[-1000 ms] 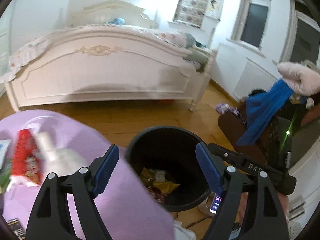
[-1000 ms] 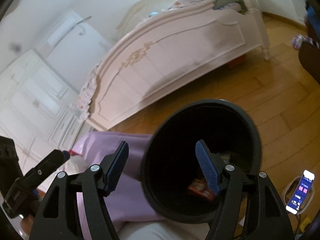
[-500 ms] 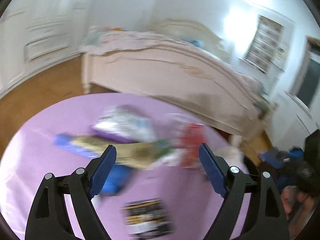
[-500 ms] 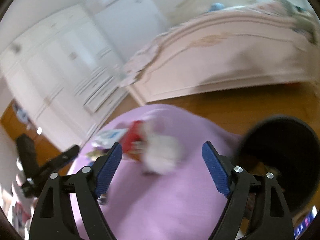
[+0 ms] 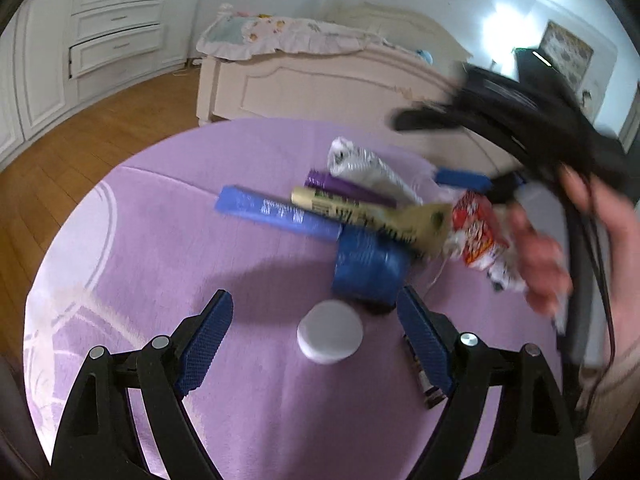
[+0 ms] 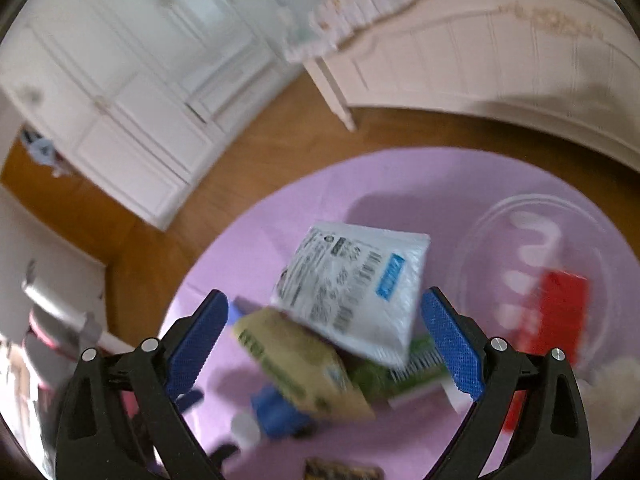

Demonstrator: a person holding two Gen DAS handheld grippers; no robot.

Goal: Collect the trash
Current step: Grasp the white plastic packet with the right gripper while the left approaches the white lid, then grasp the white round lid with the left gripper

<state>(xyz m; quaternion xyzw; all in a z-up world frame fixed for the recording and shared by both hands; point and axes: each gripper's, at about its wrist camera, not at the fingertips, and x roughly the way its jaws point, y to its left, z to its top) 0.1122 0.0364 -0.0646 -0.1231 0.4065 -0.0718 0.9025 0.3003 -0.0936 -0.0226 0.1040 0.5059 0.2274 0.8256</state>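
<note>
— Wrappers are lying heaped on the purple tablecloth [image 5: 132, 248], so why are you hovering both tools there?

— You are lining up picks: your left gripper [image 5: 314, 338] is gaping wide and empty around the white cap [image 5: 330, 338], just before the blue pouch [image 5: 368, 268]. Your right gripper [image 6: 324, 344] (equally wide, gripping nothing) is framing the white printed packet [image 6: 352, 288] above the tan packet [image 6: 296, 364].

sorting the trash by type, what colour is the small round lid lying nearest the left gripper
White. The small round flat lid on the purple tablecloth shows best in the left wrist view.
</note>
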